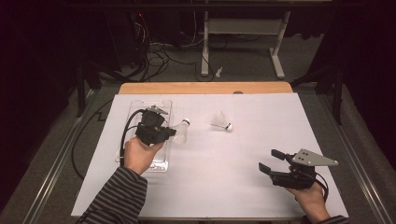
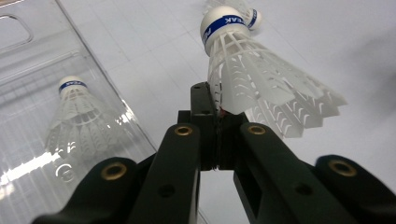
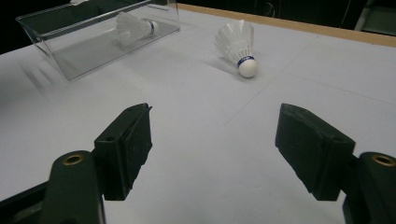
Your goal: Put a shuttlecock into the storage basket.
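My left gripper is shut on the skirt edge of a white shuttlecock with a blue band on its cork. It holds the shuttlecock just off the right side of a clear plastic tray. A second shuttlecock lies inside that tray. A third shuttlecock lies on the white table sheet near the middle. My right gripper stands open at the front right, low over the sheet, with nothing between its jaws.
The white sheet covers the table, and a strip of wood shows along the far edge. Cables and a metal stand are on the floor beyond. The tray is at the upper left of the right gripper view.
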Available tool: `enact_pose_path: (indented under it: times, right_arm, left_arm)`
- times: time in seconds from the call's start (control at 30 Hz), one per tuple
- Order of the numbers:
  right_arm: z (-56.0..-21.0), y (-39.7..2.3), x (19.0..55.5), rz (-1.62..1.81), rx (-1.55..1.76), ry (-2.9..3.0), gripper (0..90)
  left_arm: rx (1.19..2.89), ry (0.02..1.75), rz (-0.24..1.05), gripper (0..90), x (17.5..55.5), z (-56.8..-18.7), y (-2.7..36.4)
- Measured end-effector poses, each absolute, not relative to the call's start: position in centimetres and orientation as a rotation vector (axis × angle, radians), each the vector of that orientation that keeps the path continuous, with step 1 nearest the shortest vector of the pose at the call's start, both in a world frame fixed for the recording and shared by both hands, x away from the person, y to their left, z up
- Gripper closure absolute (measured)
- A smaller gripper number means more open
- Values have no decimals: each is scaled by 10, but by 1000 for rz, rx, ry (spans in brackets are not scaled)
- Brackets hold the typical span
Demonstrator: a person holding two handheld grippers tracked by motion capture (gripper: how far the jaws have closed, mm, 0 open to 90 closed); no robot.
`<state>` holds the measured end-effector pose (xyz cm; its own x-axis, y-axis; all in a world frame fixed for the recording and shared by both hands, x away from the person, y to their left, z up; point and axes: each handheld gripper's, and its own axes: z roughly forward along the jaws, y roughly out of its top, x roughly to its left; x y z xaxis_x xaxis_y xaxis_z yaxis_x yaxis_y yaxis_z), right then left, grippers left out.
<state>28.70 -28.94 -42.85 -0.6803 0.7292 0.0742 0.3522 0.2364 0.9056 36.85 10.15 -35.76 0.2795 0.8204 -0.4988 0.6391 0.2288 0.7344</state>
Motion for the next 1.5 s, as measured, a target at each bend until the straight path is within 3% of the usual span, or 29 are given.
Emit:
enact_pose_path:
  times: [1.5]
  right_arm:
    - [-429, -289, 287, 1428, 1001, 2152, 278]
  left_arm:
    - [1324, 1646, 399, 893, 418, -374, 172]
